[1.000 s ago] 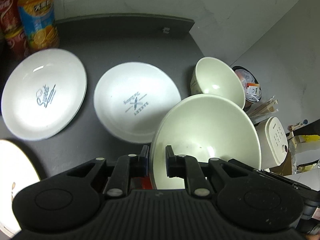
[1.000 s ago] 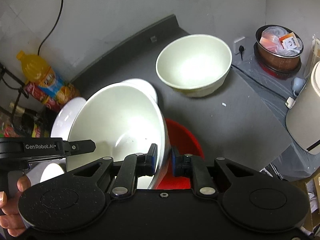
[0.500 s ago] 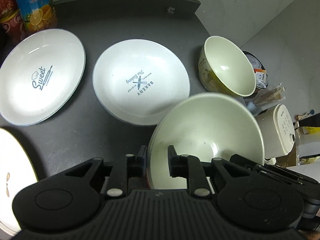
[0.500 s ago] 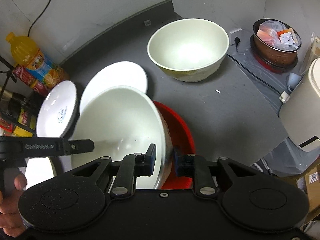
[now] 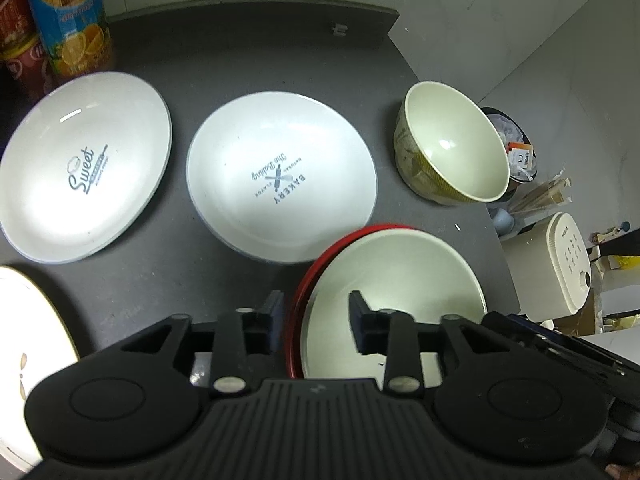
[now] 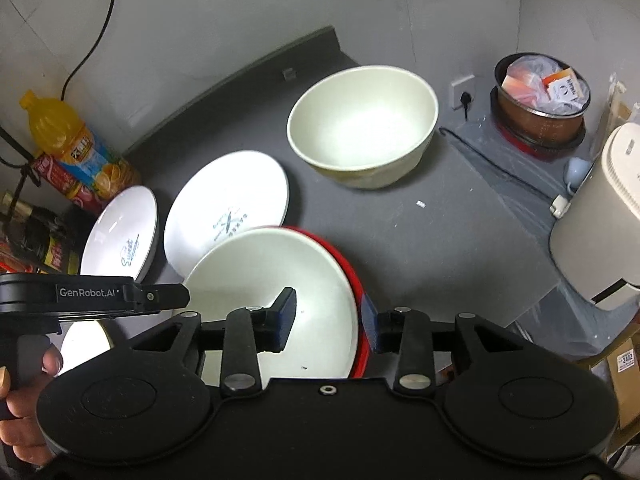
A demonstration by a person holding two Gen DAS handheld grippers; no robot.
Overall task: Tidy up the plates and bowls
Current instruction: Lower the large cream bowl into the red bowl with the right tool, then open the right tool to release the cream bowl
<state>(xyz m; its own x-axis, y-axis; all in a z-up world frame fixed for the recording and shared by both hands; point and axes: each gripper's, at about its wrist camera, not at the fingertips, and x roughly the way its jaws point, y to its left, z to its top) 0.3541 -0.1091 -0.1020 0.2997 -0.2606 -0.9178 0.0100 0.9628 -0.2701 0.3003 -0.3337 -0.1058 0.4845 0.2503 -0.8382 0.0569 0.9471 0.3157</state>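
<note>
Resting inside the red bowl (image 5: 298, 300) at the table's (image 5: 240, 60) near edge, the wide cream bowl (image 5: 400, 276) sits between both tools. The left gripper (image 5: 316, 324) and right gripper (image 6: 328, 320) straddle its rims with fingers spread, gripping nothing. Two printed plates (image 5: 280, 176) and a deep bowl (image 5: 452, 144) lie beyond.
</note>
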